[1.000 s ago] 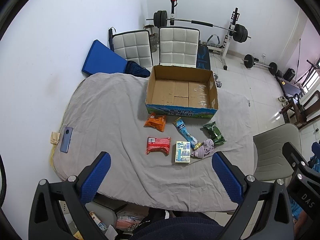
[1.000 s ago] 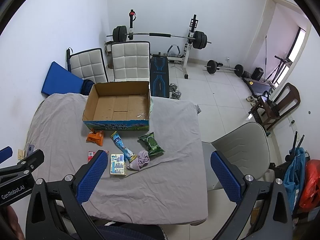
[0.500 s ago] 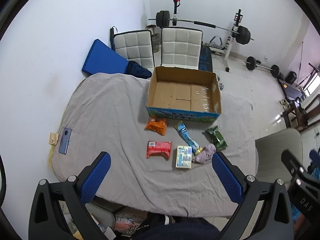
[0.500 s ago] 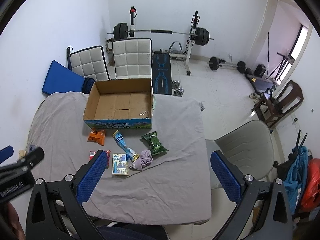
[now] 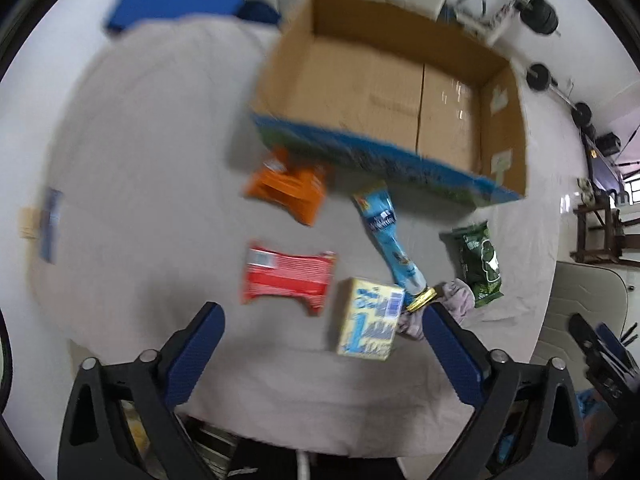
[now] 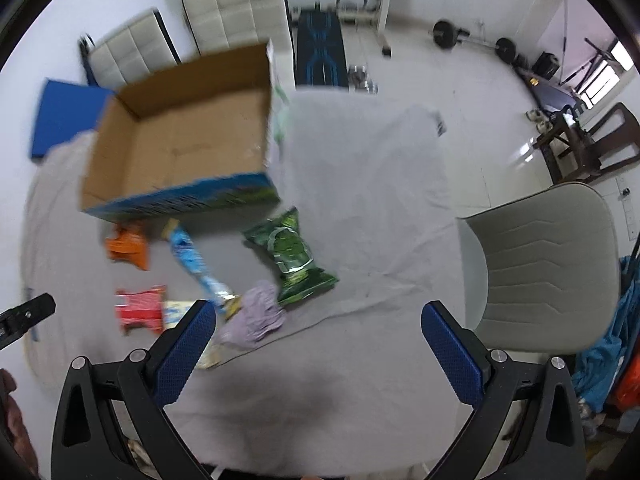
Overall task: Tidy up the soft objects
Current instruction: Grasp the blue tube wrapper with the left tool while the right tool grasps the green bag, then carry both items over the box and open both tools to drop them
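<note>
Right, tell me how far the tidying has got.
Nothing is packed yet: the open cardboard box looks empty. Nothing is in hand; the left gripper and right gripper have open, empty jaws. Left on the grey cloth: the orange packet, red packet, yellow carton, blue tube, green bag and lilac cloth.

The right gripper (image 6: 320, 340) hangs wide open over the grey cloth (image 6: 360, 208) — a lilac rag (image 6: 256, 316) touches a green packet (image 6: 292, 256), near the cardboard box (image 6: 184, 136).
</note>
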Action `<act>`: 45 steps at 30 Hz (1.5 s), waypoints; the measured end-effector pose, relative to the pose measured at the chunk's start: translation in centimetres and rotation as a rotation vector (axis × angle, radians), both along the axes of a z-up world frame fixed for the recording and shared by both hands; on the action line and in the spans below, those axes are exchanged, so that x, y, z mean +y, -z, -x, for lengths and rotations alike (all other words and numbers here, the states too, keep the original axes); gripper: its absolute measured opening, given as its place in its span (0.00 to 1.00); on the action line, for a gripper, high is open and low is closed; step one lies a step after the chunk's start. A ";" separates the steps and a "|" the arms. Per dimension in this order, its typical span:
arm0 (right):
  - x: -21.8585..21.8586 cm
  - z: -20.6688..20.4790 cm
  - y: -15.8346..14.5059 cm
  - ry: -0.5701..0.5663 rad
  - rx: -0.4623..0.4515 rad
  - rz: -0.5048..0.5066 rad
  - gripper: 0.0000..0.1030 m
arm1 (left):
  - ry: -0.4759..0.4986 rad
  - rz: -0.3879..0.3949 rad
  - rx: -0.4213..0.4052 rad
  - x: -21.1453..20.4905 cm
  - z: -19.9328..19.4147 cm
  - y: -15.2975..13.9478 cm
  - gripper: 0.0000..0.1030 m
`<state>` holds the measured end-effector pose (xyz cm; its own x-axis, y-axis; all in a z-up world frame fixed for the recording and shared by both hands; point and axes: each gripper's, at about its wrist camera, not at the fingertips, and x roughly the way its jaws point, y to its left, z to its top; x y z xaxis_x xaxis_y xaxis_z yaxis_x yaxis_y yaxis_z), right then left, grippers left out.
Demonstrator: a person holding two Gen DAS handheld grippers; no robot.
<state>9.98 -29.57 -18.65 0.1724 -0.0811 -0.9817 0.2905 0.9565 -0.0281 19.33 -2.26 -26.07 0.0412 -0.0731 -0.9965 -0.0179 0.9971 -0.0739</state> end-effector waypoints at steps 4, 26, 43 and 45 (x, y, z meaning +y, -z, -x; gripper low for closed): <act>-0.9 -3.5 7.0 -0.030 0.088 -0.030 1.00 | 0.006 0.048 0.144 -2.6 -2.6 7.1 0.90; -1.3 -4.2 22.6 0.015 0.299 -0.175 0.42 | 0.156 0.045 0.288 -10.4 -2.6 17.6 0.24; -3.5 -0.9 22.4 0.058 0.239 -0.134 0.38 | 0.153 0.026 0.161 -9.8 0.5 16.2 0.14; -3.8 -0.2 22.2 0.060 0.223 -0.134 0.38 | 0.161 0.016 0.125 -10.0 1.1 14.8 0.14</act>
<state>10.19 -33.39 -40.82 -0.0501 0.0488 -0.9975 0.3477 0.9372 0.0284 18.20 -12.26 -40.84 -0.0965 -0.0841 -0.9918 0.1320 0.9865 -0.0965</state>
